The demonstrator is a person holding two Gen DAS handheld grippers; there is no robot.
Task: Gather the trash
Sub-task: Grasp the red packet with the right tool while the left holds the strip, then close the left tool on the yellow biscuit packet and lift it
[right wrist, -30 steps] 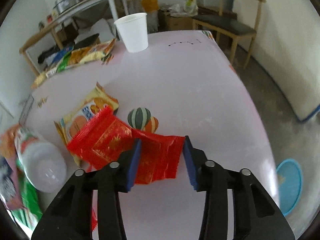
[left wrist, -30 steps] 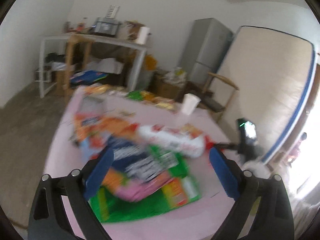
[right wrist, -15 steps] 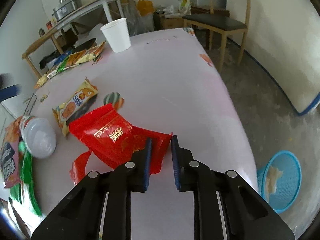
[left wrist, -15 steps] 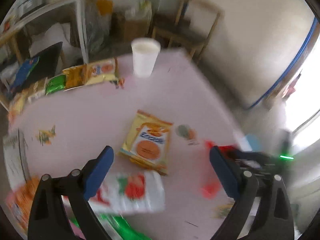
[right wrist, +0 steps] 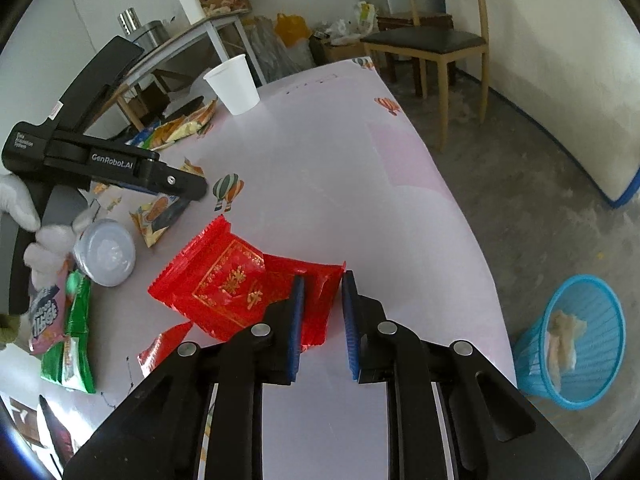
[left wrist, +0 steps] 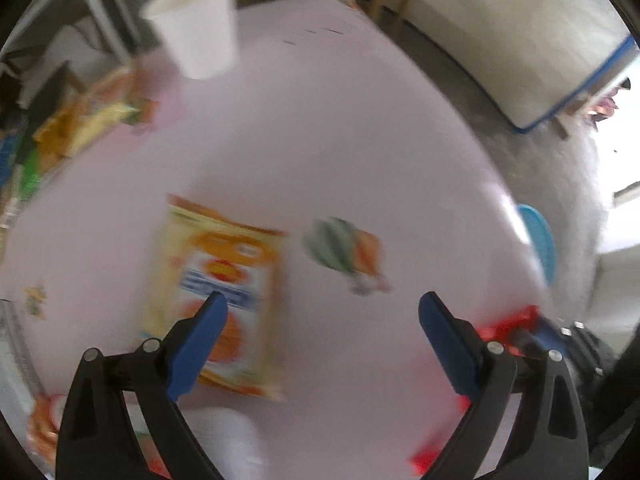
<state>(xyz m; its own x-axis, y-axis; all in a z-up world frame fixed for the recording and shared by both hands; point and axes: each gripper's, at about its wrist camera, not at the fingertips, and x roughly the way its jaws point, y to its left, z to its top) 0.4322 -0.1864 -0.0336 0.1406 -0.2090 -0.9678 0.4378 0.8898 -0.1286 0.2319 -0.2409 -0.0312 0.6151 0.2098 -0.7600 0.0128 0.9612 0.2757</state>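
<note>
The right gripper (right wrist: pixel 320 312), clenched on the crinkly red foil wrapper (right wrist: pixel 240 286), should carry it clear of the desk (right wrist: pixel 320 152) edge before dropping it into the blue mesh bin (right wrist: pixel 576 344).

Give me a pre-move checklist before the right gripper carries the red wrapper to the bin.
1. Right gripper has the red wrapper between its fingers, jaws have just been closing: ok.
2. Grip firm enough to lift: cannot tell; only the wrapper's near edge is between the pads, and a gap shows beside it.
3. Blue basket on the floor past the table's right edge, mouth open, some trash inside: ok.
4. Path from wrapper to basket free of obstacles: ok.
5. Left gripper open and empty, above the yellow snack packet, away from the right gripper: ok.
6. Torn red scrap beside the wrapper left behind: not ok.
</note>
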